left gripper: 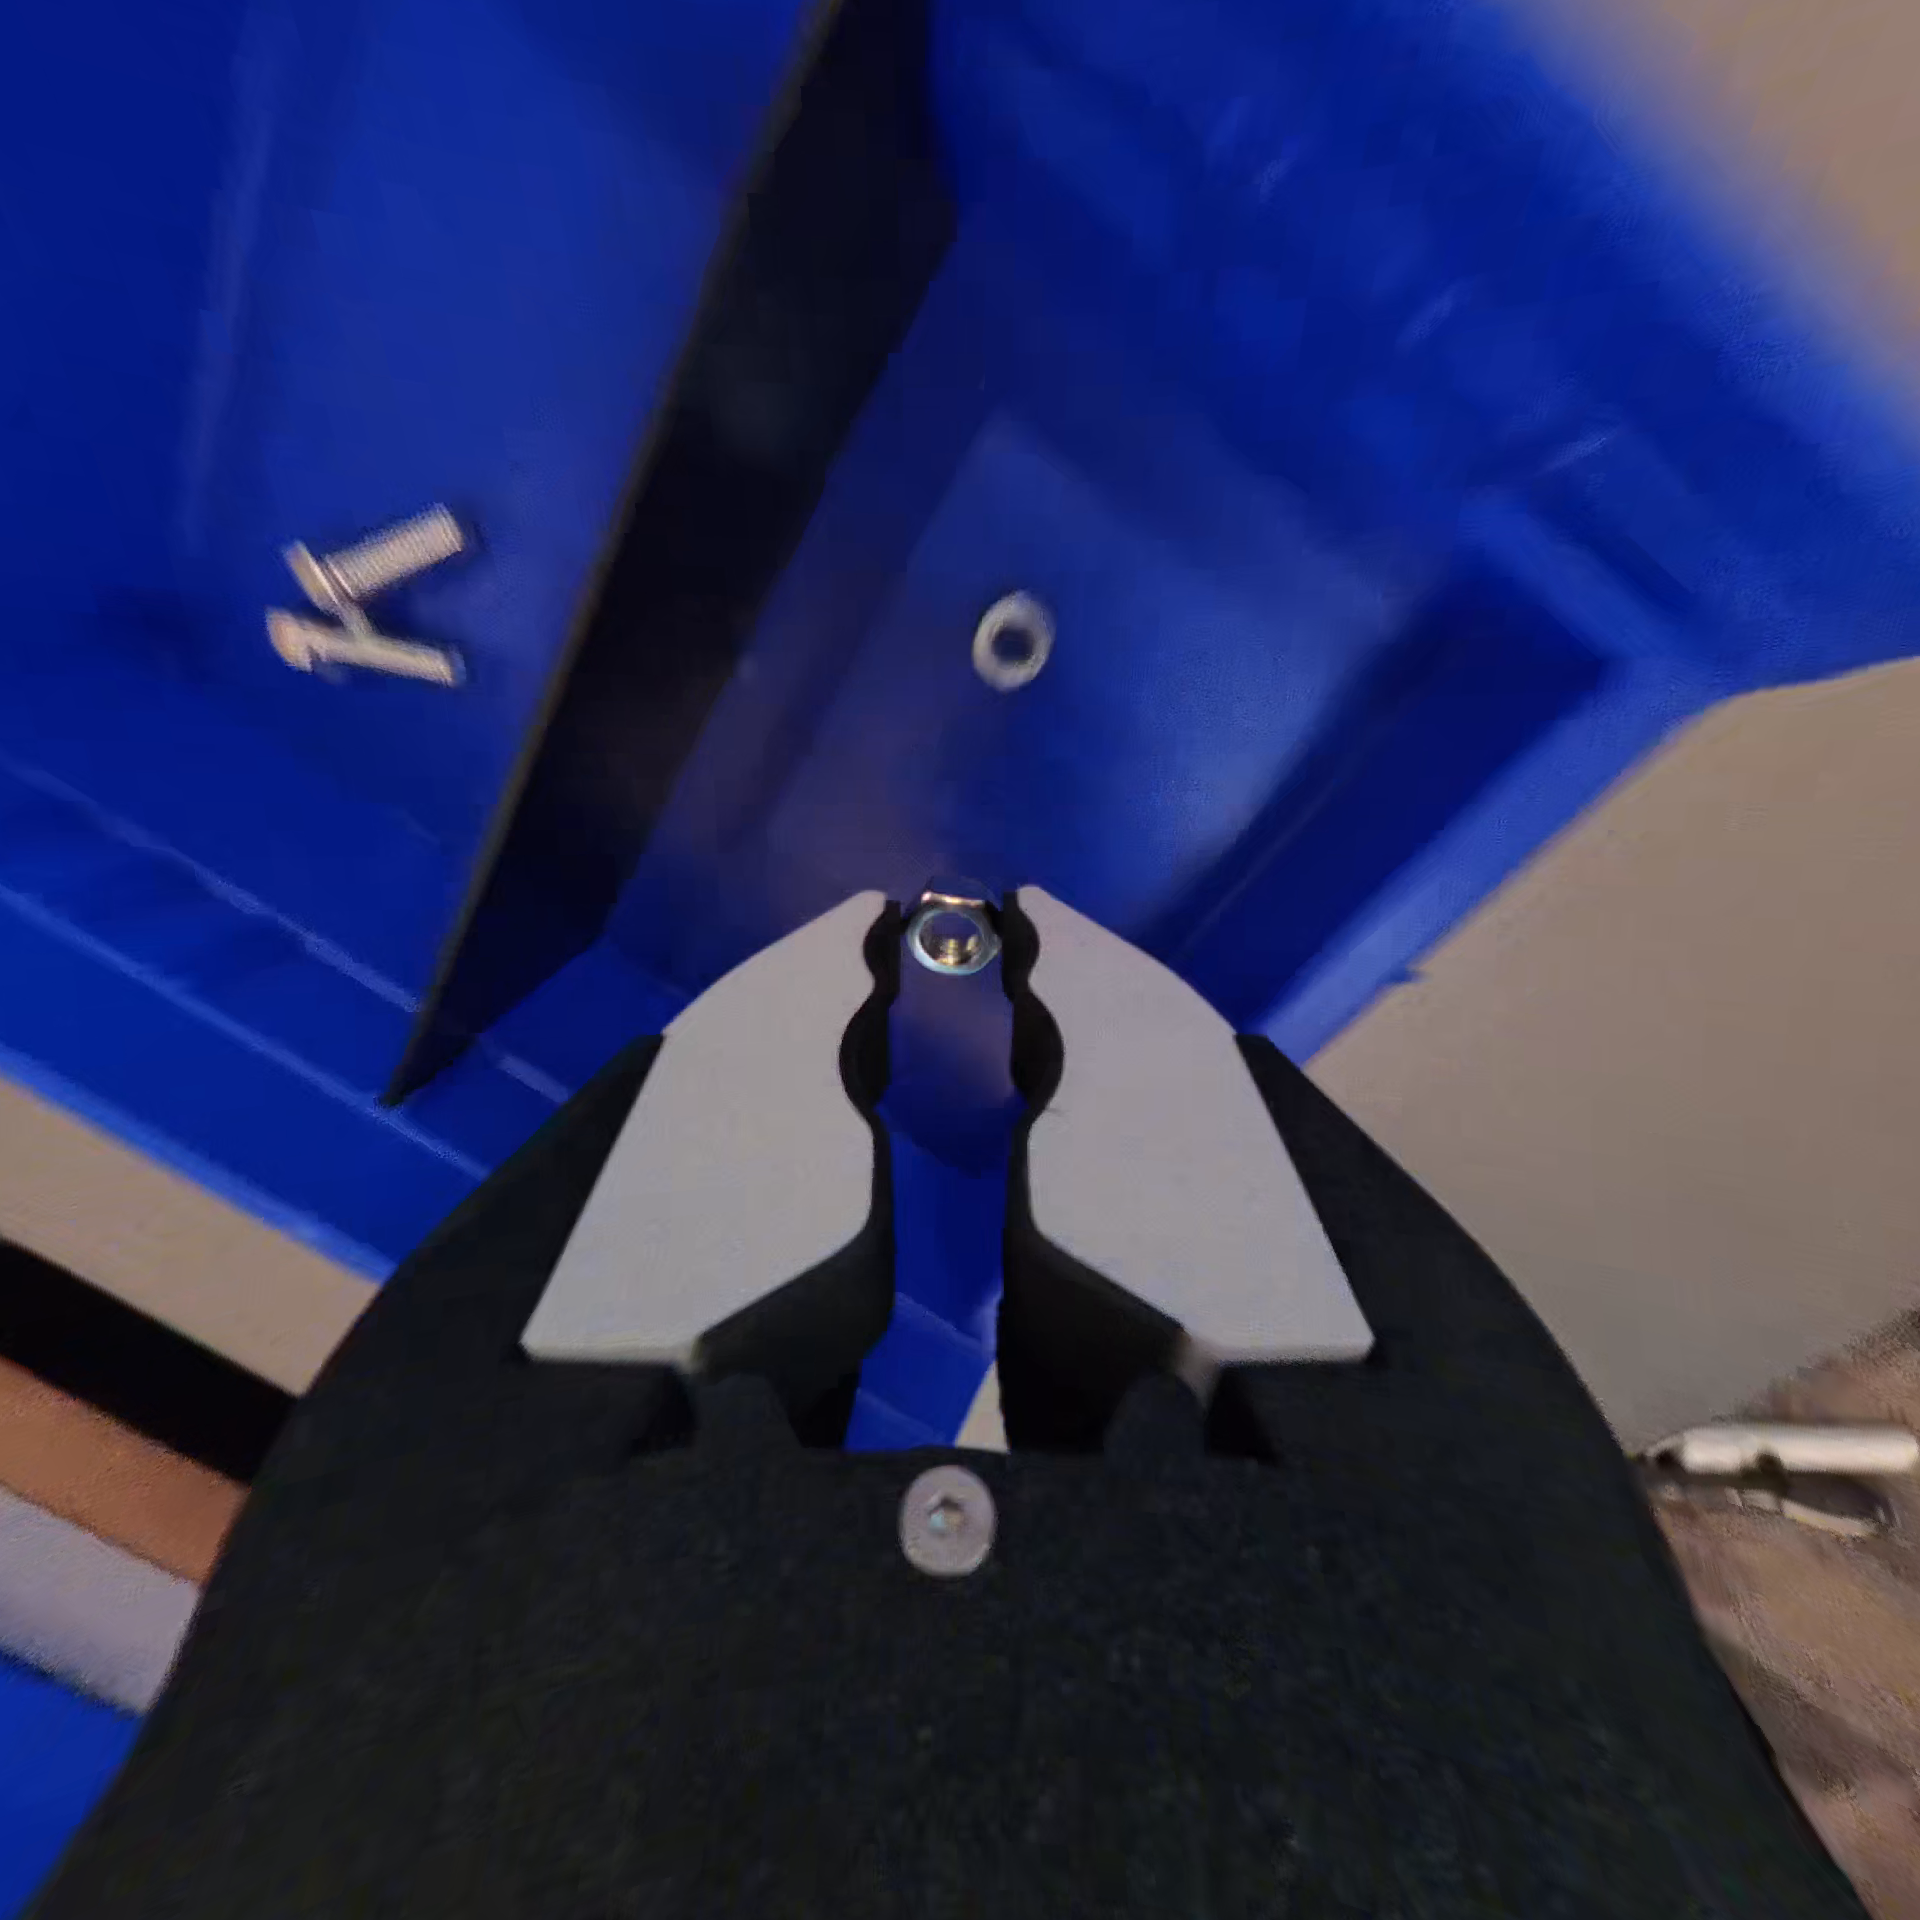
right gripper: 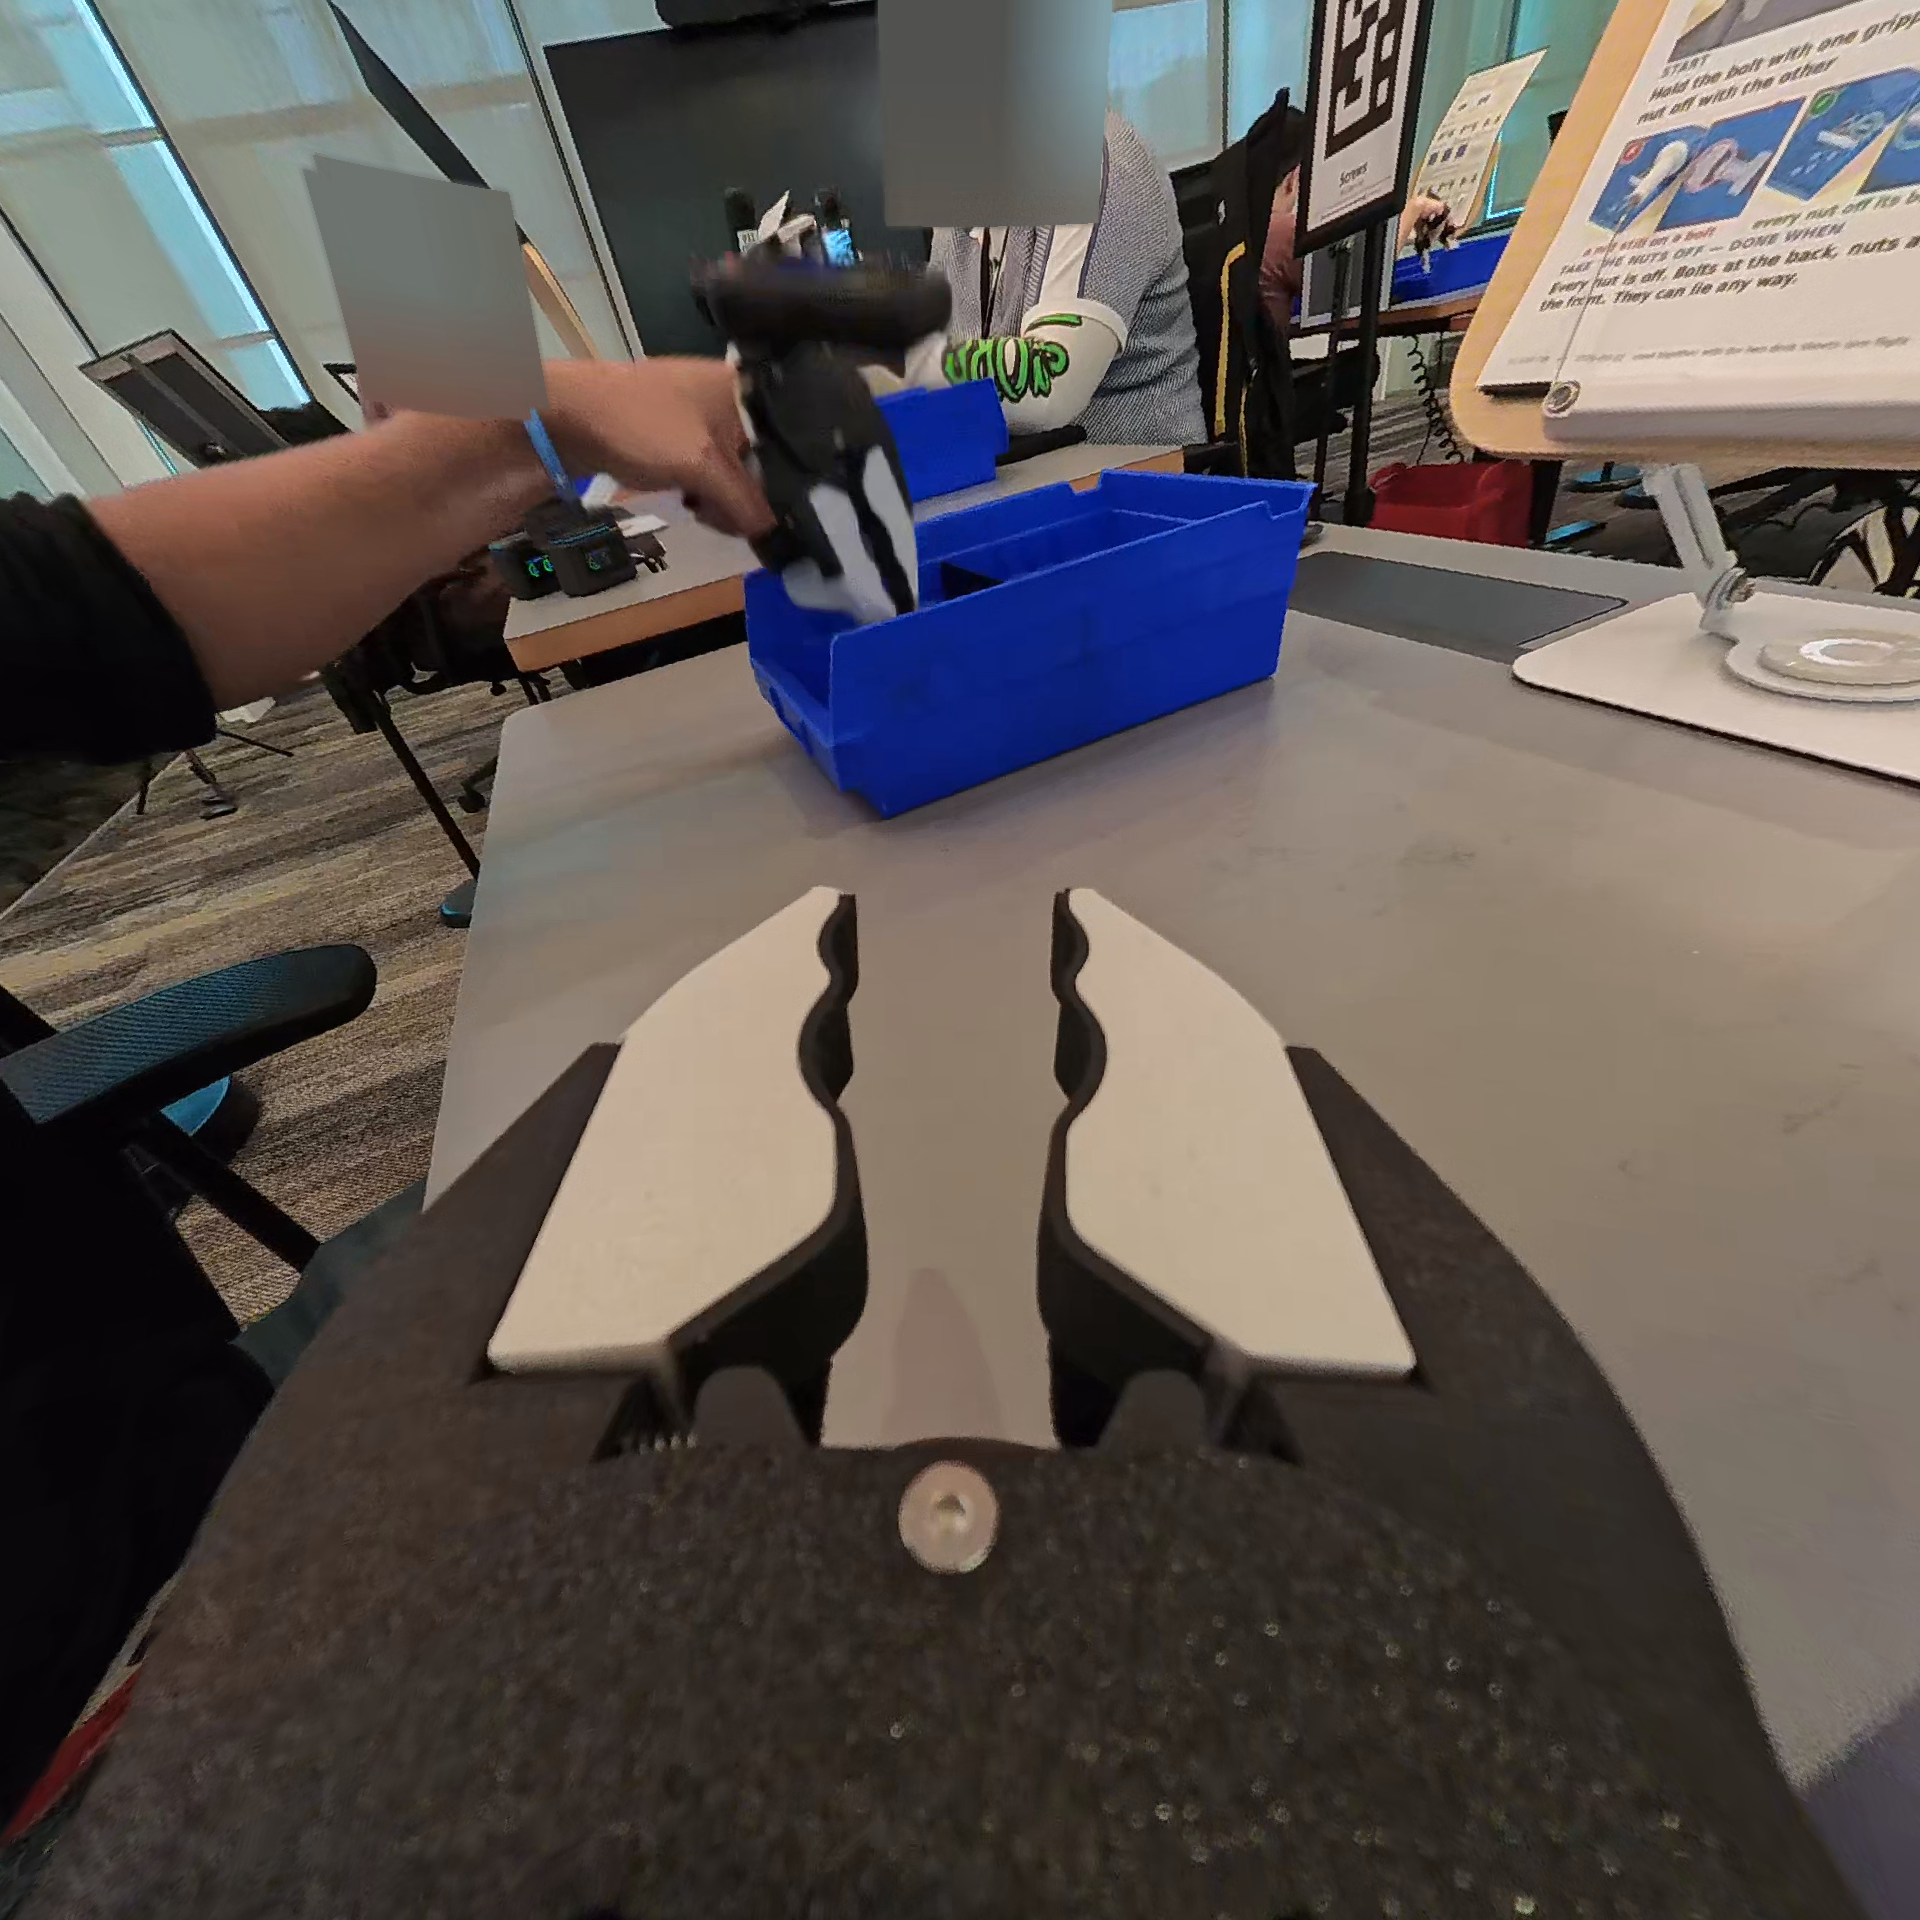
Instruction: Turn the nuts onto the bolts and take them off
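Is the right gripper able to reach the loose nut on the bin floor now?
Probably yes. The right gripper is open and empty, the blue bin has no lid, and the loose nut lies uncovered; only the left gripper, holding another nut, crowds that compartment.

Each handheld gripper has a speckled black base plate, a silver hex-socket screw (right gripper: 948, 1515) at its centre, and two pale grey fingers (right gripper: 686, 1143) with wavy black inner pads (identical on both). The person's left arm (right gripper: 312, 561) wears a black sleeve and a blue wristband (right gripper: 542, 447).
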{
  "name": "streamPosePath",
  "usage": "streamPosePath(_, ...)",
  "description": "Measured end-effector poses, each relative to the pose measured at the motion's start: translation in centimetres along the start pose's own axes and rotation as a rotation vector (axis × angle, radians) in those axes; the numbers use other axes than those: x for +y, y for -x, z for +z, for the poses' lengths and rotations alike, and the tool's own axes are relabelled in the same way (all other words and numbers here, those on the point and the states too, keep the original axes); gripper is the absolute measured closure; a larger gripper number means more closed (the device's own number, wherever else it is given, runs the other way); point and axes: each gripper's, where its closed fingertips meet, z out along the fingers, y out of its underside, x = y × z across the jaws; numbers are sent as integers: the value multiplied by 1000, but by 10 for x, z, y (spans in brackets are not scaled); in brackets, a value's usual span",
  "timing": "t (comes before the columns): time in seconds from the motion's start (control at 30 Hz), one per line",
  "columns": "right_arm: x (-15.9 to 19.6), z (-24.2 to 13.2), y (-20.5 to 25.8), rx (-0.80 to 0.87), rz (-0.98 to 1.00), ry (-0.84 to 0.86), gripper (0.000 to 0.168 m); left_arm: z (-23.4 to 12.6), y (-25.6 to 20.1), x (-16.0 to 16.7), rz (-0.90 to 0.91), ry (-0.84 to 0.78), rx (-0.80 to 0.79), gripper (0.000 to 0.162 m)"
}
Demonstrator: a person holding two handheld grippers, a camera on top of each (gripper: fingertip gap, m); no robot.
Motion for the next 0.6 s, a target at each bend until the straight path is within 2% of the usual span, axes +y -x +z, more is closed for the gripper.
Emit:
streamPosePath(0.13, 1, 3, 1, -4, -1, 8, 133, -71, -37, -81, 107, -277, 57, 145)
streamPosePath(0.2, 3, 6, 2, -7, -3, 18, 133, -77, -62, -123, 178, -306, 87, 145)
streamPosePath(0.27, 7, 8, 2, -9, -3, 37, 133, -56, -82, -156, 275, -222, 84, 145)
streamPosePath(0.37, 14, 11, 3, -3, -14, 71, 133, -4, -108, -199, 403, -90, 90, 145)
streamPosePath(0.47, 18, 10, 3, 2, -24, 94, 133, 44, -119, -225, 518, 31, 75, 145)
streamPosePath(0.6, 20, 7, 4, 5, -24, 97, 133, 77, -125, -243, 648, 69, 86, 145)
